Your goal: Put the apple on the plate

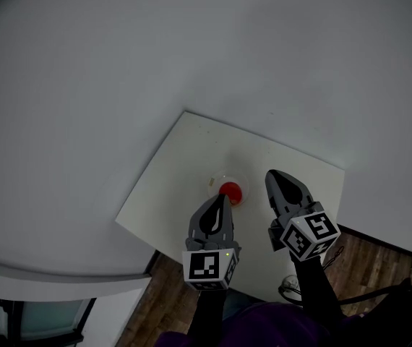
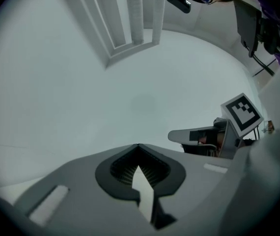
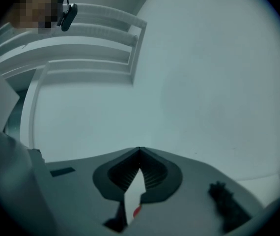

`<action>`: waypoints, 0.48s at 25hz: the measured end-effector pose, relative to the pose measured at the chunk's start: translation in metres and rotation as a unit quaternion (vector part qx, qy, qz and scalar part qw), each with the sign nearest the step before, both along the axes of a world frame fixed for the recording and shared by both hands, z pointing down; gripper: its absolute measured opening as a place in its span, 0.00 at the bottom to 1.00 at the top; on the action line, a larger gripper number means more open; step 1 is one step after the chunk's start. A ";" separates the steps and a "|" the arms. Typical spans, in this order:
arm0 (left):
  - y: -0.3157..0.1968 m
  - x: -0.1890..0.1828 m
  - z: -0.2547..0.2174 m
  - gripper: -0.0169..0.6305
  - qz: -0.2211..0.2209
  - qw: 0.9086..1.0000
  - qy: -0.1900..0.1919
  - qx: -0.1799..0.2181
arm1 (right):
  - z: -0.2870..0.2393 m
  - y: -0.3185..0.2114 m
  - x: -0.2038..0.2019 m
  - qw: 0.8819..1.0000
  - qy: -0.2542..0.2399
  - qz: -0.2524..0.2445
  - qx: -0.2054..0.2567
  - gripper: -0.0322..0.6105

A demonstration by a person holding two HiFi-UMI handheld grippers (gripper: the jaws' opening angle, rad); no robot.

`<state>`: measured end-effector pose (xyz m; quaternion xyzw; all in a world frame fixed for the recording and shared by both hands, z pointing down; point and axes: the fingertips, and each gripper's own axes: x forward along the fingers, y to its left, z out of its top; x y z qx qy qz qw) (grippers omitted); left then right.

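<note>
**Both grippers clenched and empty, apple resting on the plate**

We see the left gripper (image 1: 225, 198) with its jaws pressed together to a point and nothing between them. In the left gripper view, its ribbed pads meet at the tip, with only pale wall beyond. The right gripper (image 1: 272, 174), just to its right, is likewise clenched on nothing. In the right gripper view its jaws meet at the tip, and a small sliver of red shows through the slit lower down. The left gripper view also catches the right gripper from the side, jaws together. Each gripper carries a marker cube (image 1: 209, 267) at its near end, and both are held by arms in a purple garment (image 1: 264, 330) at the near edge of the head view.

Just past the tip of the left gripper, and to the left of the right gripper, sits the red apple (image 1: 229, 189). It rests on the small round plate (image 1: 212, 183). In the head view the left gripper's tip overlaps the plate's near rim.

The plate lies on a white square tabletop (image 1: 191, 150), toward its near side. A pale wall (image 1: 119, 85) fills the left and far part of the scene. A wooden floor (image 1: 379, 259) shows at the near right.
</note>
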<state>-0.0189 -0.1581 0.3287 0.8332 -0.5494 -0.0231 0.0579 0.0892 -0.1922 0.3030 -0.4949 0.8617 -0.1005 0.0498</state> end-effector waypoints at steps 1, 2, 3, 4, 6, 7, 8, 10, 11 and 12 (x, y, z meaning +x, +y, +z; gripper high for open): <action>0.001 0.001 0.000 0.04 0.001 1.000 -0.002 -0.003 | -0.001 0.001 0.001 1.000 -0.001 0.000 0.001 0.07; 0.003 0.003 0.001 0.04 0.002 1.000 -0.005 -0.006 | -0.002 0.003 0.001 1.000 -0.003 -0.001 0.002 0.07; 0.005 0.004 0.002 0.04 0.004 1.000 -0.009 -0.009 | -0.003 0.004 0.002 1.000 -0.004 -0.001 0.003 0.07; 0.007 0.006 0.003 0.04 0.007 1.000 -0.013 -0.012 | -0.003 0.006 0.002 1.000 -0.005 -0.002 0.003 0.07; 0.009 0.008 0.003 0.04 0.008 1.000 -0.016 -0.012 | -0.003 0.008 0.003 1.000 -0.008 -0.003 0.002 0.07; 0.010 0.009 0.002 0.04 0.008 1.000 -0.016 -0.011 | -0.003 0.009 0.004 1.000 -0.008 -0.004 0.001 0.07; 0.011 0.010 0.002 0.04 0.008 1.000 -0.016 -0.010 | -0.002 0.009 0.004 1.000 -0.008 -0.005 0.000 0.07; 0.012 0.010 0.002 0.04 0.007 1.000 -0.013 -0.008 | -0.002 0.010 0.004 1.000 -0.006 -0.007 -0.001 0.07; 0.012 0.010 0.002 0.04 0.006 1.000 -0.012 -0.008 | -0.002 0.010 0.003 1.000 -0.005 -0.007 0.000 0.07; 0.013 0.010 0.002 0.04 0.006 1.000 -0.013 -0.008 | -0.002 0.011 0.003 1.000 -0.004 -0.008 0.000 0.07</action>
